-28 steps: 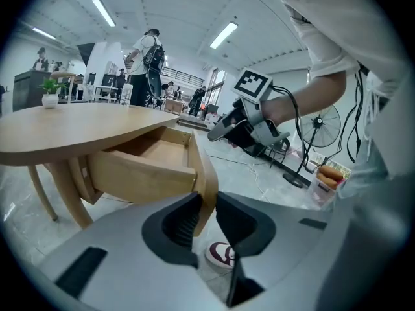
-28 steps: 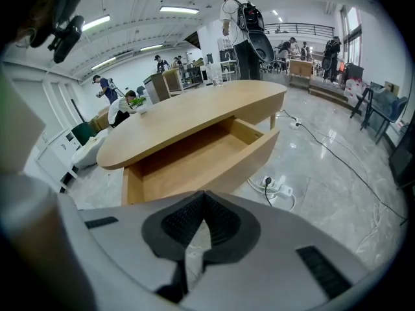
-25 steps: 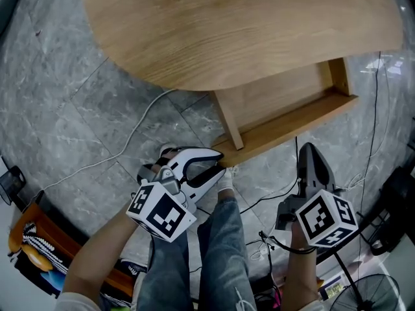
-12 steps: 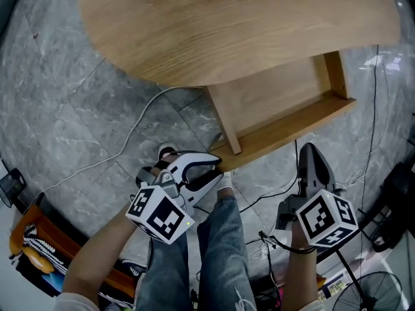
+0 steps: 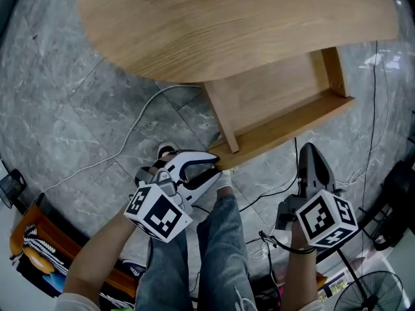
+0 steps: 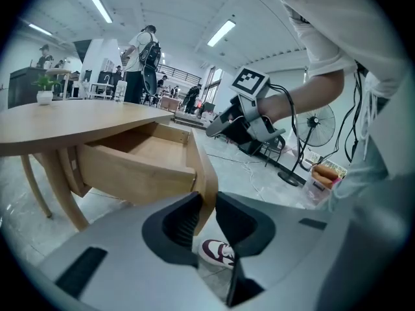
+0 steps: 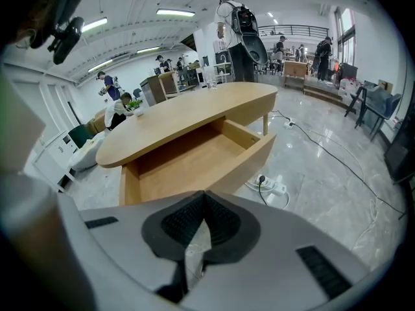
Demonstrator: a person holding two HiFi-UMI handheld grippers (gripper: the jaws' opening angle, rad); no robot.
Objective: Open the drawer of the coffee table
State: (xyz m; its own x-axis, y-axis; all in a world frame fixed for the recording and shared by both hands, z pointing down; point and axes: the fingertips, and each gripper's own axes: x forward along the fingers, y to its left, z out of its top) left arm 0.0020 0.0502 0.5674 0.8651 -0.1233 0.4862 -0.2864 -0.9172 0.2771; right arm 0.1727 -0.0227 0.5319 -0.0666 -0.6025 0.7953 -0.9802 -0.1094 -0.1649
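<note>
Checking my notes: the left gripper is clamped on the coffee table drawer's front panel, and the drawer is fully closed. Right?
No. The left gripper is clamped on the front panel, but the drawer is pulled out from under the tabletop, inside exposed; the right gripper view shows it.

Ceiling strip lights [image 7: 172,11] above the coffee table [image 7: 188,118] give bright, even light. Glare marks the floor [image 5: 382,60] right of it. Both gripper views bulge and darken at their corners.

Open drawer [image 6: 137,172] front pinched between left tongs [image 6: 207,204]
</note>
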